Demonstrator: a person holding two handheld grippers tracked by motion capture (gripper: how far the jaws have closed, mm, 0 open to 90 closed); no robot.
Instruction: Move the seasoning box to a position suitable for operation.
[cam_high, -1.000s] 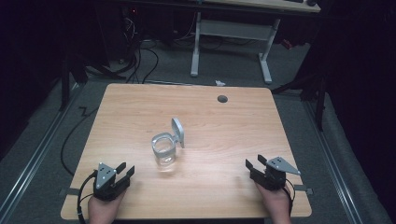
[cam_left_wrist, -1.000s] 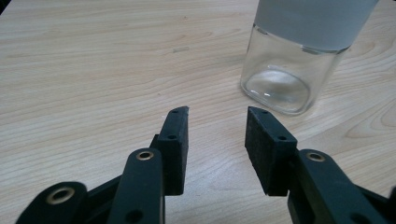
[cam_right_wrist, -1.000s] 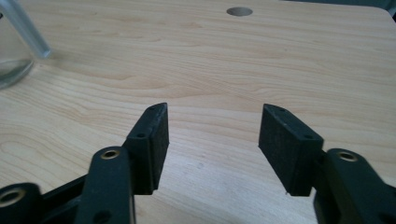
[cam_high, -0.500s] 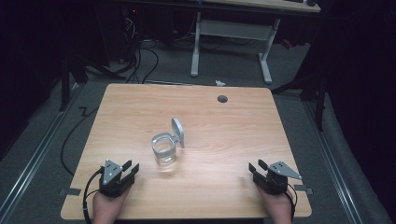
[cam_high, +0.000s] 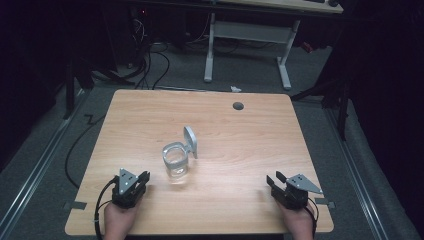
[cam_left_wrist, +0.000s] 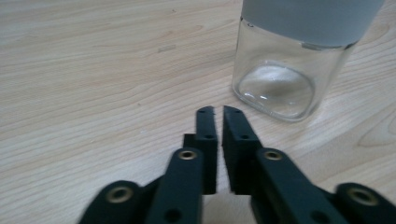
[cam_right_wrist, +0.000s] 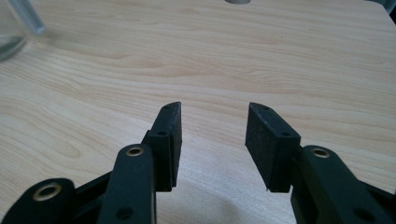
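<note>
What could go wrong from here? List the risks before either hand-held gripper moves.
1. The glass jar stands with its hinged lid tipped open beside it; a nudge from the left hand-held gripper, close by with jaws nearly shut, might topple it.
2. Smooth clear glass could slip between the jaws.
3. The right hand-held gripper, jaws open, sits near the table edge.

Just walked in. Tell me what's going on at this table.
A person sits at a wooden table with a two-jaw gripper in each hand, both resting near the front edge. Nothing is being held. The left gripper has its jaws nearly together and points at a clear glass jar standing mid-table, its hinged lid flipped open. The right gripper sits at the other front corner, jaws apart, well away from the jar.
</note>
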